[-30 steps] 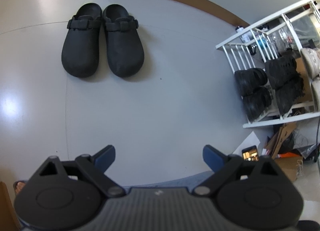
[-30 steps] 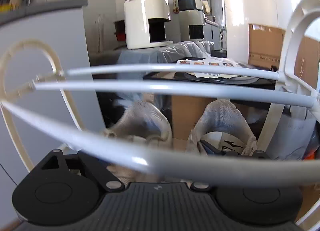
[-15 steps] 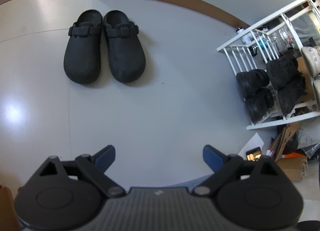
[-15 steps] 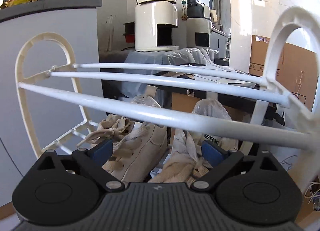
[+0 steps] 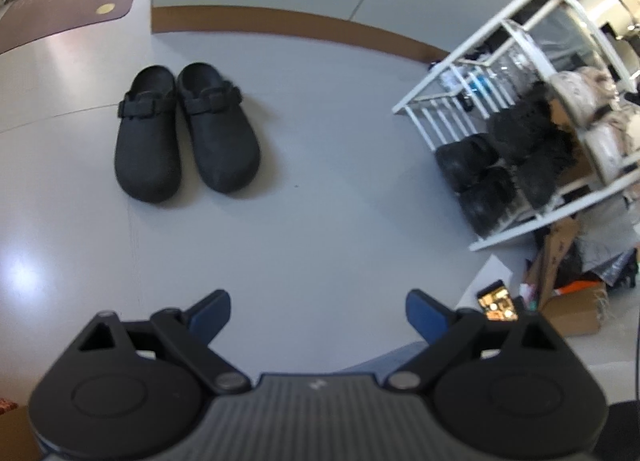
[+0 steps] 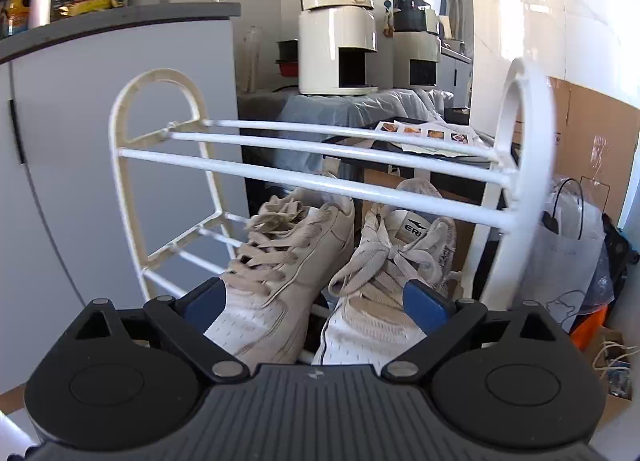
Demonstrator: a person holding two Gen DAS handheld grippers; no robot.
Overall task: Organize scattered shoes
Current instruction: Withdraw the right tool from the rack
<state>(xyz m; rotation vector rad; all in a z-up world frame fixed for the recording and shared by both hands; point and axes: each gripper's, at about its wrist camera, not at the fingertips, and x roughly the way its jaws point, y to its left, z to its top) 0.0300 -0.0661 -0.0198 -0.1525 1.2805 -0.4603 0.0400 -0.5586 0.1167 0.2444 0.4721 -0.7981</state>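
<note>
1. Facing the floor from above, the left gripper [image 5: 318, 311] hangs with its jaws spread wide and nothing between them.
2. Two black clogs [image 5: 184, 133] lie side by side on the grey floor [image 5: 320, 201], touching along their inner edges, well ahead of the left jaws and offset toward the left of that view. Their long axes run roughly along the gripper's line of sight, toes toward the gripper, heel straps away from it.
3. The white shoe rack [image 5: 516, 109] stands at the right edge of the left view, well apart from the clogs. Its lower tiers carry what look like four dark shoes [image 5: 504, 165], though blur leaves that count uncertain.
4. The right gripper [image 6: 316, 303] stands close to the rack [image 6: 320, 181], jaws wide, having just opened the last of the way; its blue pads [image 6: 206, 307] flank the toes of two beige sneakers [image 6: 332, 273] without pressing on them.
5. The sneakers rest on a rack tier, under three white bars of the tier above, toes toward the gripper.
6. Count: two clogs on the floor, two sneakers racked, two grippers, both empty.
7. Judged from this layout, the clogs are the only pair left loose, and the left gripper seems the nearer to them. A reach forward and leftward would be needed, with the jaws set across a clog's narrow width.
</note>
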